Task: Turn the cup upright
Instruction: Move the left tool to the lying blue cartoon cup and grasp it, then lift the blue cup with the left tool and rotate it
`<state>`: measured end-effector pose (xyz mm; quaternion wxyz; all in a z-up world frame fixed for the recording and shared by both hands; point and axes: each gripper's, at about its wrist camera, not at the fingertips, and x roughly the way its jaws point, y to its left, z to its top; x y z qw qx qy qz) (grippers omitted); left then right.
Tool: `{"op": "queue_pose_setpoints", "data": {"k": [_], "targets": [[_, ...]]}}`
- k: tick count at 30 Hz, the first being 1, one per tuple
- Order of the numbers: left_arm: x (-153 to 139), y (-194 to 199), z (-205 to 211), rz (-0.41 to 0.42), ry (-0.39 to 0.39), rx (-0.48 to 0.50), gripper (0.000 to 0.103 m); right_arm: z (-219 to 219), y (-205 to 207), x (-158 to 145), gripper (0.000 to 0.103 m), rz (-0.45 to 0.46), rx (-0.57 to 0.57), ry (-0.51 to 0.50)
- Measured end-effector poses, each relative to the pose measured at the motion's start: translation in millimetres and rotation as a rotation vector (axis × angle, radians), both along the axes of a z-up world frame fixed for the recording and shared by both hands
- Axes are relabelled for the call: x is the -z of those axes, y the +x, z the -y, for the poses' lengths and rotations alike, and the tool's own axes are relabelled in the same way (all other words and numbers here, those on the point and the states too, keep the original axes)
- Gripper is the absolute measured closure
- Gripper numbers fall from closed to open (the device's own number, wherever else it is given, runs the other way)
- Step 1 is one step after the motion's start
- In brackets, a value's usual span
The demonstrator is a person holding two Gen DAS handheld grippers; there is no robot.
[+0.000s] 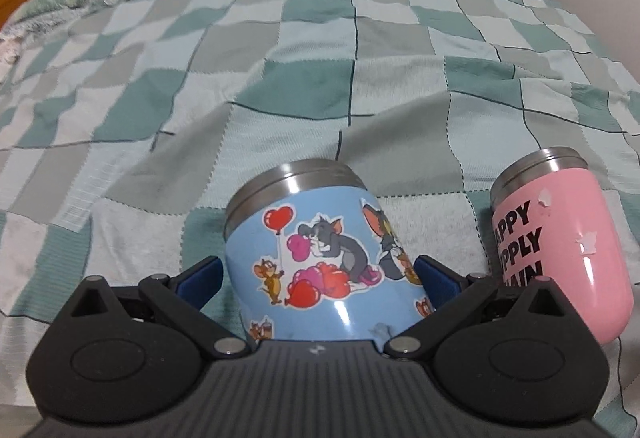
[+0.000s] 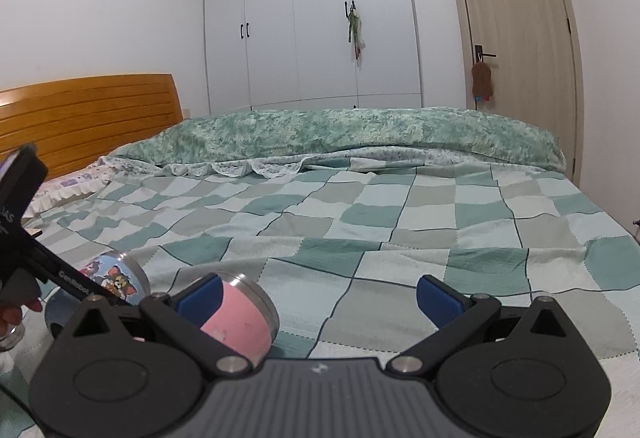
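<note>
On a checked bed (image 1: 280,77), the left gripper (image 1: 318,278) reaches low, fingers spread around the upside-down blue cup (image 1: 320,258); the right gripper (image 2: 318,296) hovers open beside the pink cup (image 2: 236,318).

A home bedroom. A bed (image 2: 400,222) spread with a green-and-grey checked quilt (image 1: 320,77) fills the foreground, with a wooden headboard (image 2: 88,113) at its left end and a rumpled green blanket (image 2: 360,133) along its far side. Behind the bed stand white built-in wardrobes (image 2: 312,17) and, to their right, a pale wooden door (image 2: 516,17).
</note>
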<state>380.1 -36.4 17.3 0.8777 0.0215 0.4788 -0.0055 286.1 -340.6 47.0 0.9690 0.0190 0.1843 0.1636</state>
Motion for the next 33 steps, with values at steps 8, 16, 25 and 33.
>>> {"op": "queue_pose_setpoints", "data": {"k": [8,16,25,33], "targets": [[3,2,0,-0.046,-0.026,0.009,0.005,-2,8,6,0.000,-0.015,0.021,-0.020],[-3,-4,2,-0.037,-0.025,0.001,0.011,-1,5,6,0.000,-0.004,0.014,-0.010],[-15,-26,8,0.009,0.005,0.009,0.013,-8,-8,4,0.000,0.027,0.002,-0.028],[-35,-59,11,0.048,-0.007,0.026,0.015,-23,-24,-1,0.000,0.012,-0.054,-0.076]]}}
